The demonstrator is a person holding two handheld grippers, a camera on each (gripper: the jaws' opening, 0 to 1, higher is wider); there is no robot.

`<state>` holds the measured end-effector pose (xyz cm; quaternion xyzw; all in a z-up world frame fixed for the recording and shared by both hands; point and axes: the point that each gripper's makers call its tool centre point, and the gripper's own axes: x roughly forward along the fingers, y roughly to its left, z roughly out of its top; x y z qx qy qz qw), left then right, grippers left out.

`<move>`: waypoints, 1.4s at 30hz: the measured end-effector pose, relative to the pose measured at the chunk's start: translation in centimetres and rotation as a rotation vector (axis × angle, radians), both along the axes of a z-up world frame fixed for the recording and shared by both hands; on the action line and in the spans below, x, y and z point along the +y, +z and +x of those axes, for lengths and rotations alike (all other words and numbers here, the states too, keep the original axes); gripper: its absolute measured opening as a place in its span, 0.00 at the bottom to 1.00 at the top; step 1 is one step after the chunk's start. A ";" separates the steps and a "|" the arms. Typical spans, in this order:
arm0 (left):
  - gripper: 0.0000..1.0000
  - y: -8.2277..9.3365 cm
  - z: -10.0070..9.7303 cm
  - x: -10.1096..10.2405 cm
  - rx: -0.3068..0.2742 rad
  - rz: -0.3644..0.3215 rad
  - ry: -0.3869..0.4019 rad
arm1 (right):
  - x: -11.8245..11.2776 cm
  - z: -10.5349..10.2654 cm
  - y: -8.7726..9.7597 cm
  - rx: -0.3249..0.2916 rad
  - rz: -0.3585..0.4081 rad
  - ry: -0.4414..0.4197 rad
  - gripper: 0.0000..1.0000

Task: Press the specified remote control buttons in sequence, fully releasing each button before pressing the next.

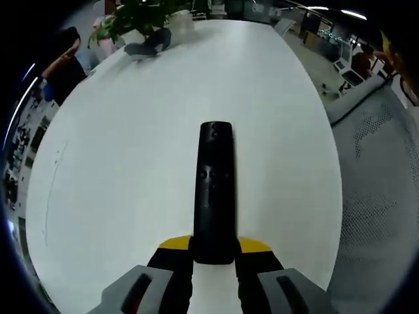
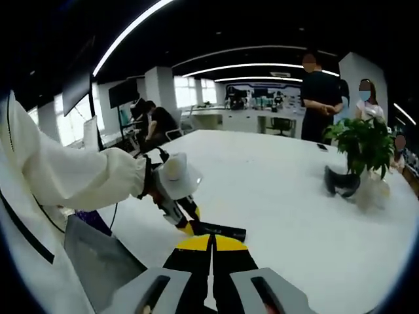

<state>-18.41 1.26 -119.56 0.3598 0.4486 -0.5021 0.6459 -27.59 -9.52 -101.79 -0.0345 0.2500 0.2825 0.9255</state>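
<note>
Remote (image 1: 215,190), long, black, clamped in left tool (image 1: 215,252).

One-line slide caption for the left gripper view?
Left hand-held gripper shut on a black remote above a white table.

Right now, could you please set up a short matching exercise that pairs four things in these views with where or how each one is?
Things:
1. remote control
2. potted plant
3. left gripper
4. right gripper

States or places:
A. jaws together, gripping nothing
B. lying flat on the white table, its near end between two jaws
C. standing far down the table beside a dark object
D. jaws closed on the near end of a black handset

Pairs: 1-B, 2-C, 3-D, 4-A
</note>
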 end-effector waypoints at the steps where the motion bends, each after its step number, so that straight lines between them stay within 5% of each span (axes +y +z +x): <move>1: 0.24 0.0 -0.2 0.0 0.000 0.003 -0.003 | 0.1 0.0 0.0 -0.001 -0.002 0.003 0.00; 42: 0.24 0.1 -5.6 -1.1 0.002 -0.050 0.001 | 0.8 1.1 -0.2 0.017 -0.042 0.036 0.00</move>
